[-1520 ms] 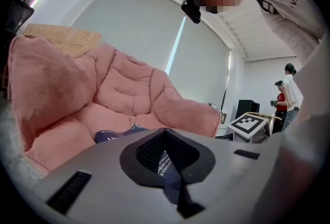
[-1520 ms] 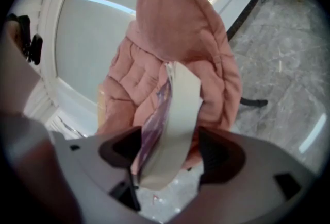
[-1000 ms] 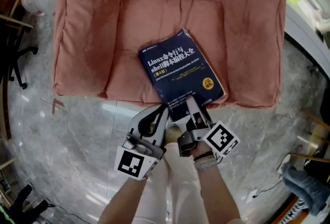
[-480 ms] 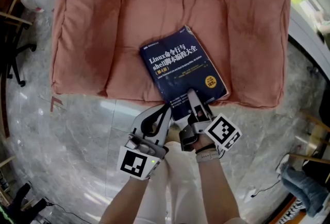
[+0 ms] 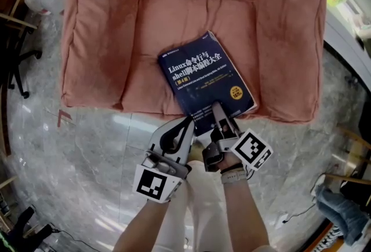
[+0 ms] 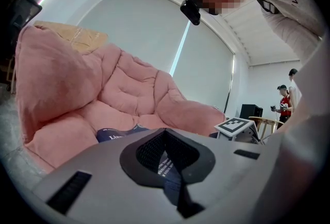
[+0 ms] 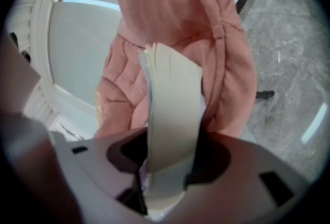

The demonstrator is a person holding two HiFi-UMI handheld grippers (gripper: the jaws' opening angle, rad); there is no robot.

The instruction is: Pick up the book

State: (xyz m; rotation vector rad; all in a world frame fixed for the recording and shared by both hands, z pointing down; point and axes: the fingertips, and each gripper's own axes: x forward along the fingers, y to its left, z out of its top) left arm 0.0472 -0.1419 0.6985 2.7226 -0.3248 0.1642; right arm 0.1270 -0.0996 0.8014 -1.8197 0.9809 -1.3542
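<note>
The right hand-held gripper has just drawn its jaws in from their widest spread, and they now pinch the near edge of the book, whose pale page block fills the gap between them. The blue-covered book lies flat and slightly askew where it lay a second ago, at the front of the pink cushion, its near edge at the cushion's front lip. The left hand-held gripper waits off the cushion's front edge, just beside the book's near left corner, its jaws drawn close together on nothing. The step in hand appears to be securing the grasp. The next move likely calls for a firm squeeze, then a steady lift clear of the cushion, since a thick book held by one edge may sag or slip.
</note>
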